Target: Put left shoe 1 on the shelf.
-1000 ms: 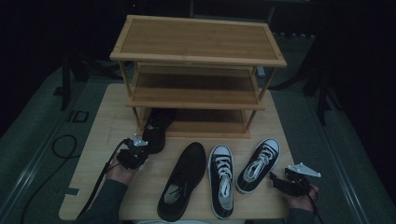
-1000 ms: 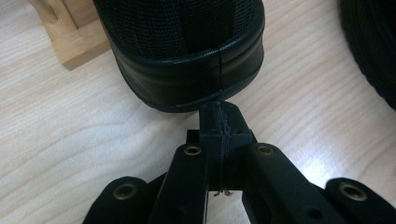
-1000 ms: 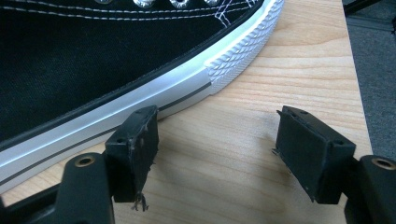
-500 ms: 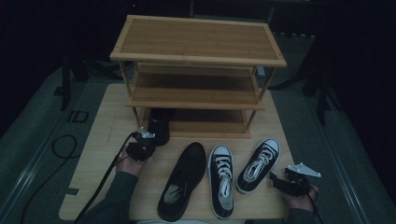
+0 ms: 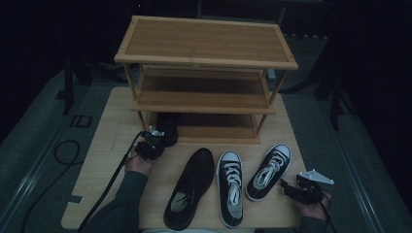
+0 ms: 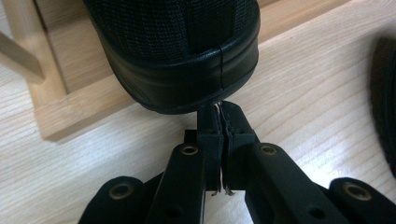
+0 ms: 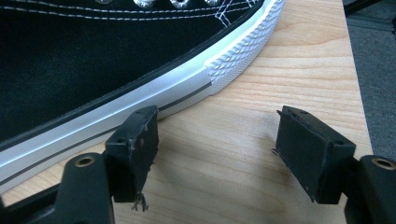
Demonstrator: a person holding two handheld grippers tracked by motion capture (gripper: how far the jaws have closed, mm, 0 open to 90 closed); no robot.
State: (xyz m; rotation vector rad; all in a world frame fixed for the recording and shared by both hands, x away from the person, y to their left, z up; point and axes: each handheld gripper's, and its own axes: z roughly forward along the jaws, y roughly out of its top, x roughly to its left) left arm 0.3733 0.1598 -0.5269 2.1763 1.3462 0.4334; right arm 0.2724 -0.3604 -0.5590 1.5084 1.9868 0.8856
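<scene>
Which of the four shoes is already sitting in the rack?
The plain black shoe at the left end of the rack's bottom shelf, just ahead of the left tool. The other three lie on the table in front.

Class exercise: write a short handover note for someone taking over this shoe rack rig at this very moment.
Left gripper: shut, nothing between its jaws, tips at the heel of the black shoe on the rack's bottom shelf.
Right gripper: open, holding nothing, beside the right sneaker.
Done: one black shoe shelved, its heel at the shelf's front edge.
Left: the other black shoe and both sneakers, including the middle sneaker, lie on the table.
</scene>
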